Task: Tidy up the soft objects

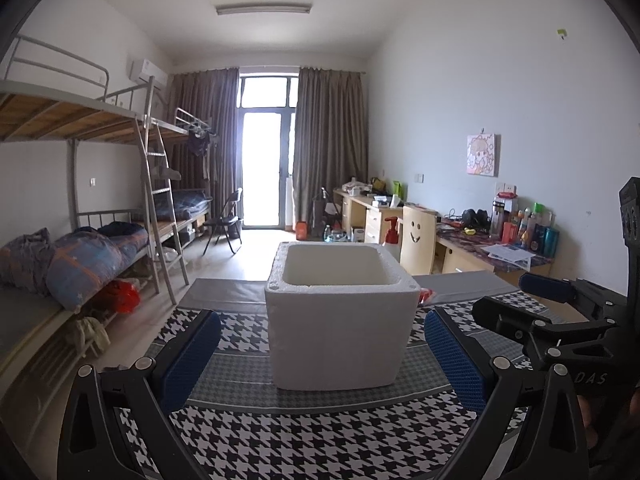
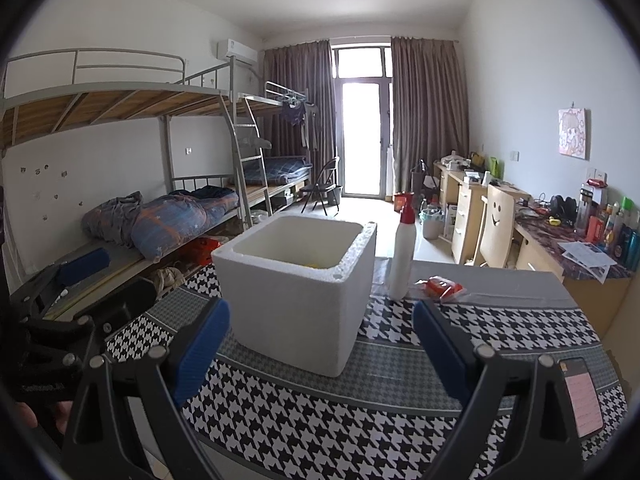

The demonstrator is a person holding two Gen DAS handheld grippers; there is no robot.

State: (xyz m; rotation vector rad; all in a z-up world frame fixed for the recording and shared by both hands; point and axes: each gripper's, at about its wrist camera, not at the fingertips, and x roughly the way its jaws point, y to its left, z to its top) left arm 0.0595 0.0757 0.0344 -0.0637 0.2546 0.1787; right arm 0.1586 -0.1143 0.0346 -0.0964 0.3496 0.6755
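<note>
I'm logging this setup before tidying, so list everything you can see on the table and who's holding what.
Foam box: one, white, open-topped, middle of the table; something yellow just shows inside, unclear what.
Spray bottle: one, white with red top, upright behind the box's right side.
Packet: one, red-orange in clear wrap, right of the bottle.
Phone: one, screen lit, near right edge.
Tablecloth: one, black-and-white houndstooth with grey bands.
Left gripper: one, black with blue pads, open, empty, facing the box.
Right gripper: one, same colours, open, empty.
</note>
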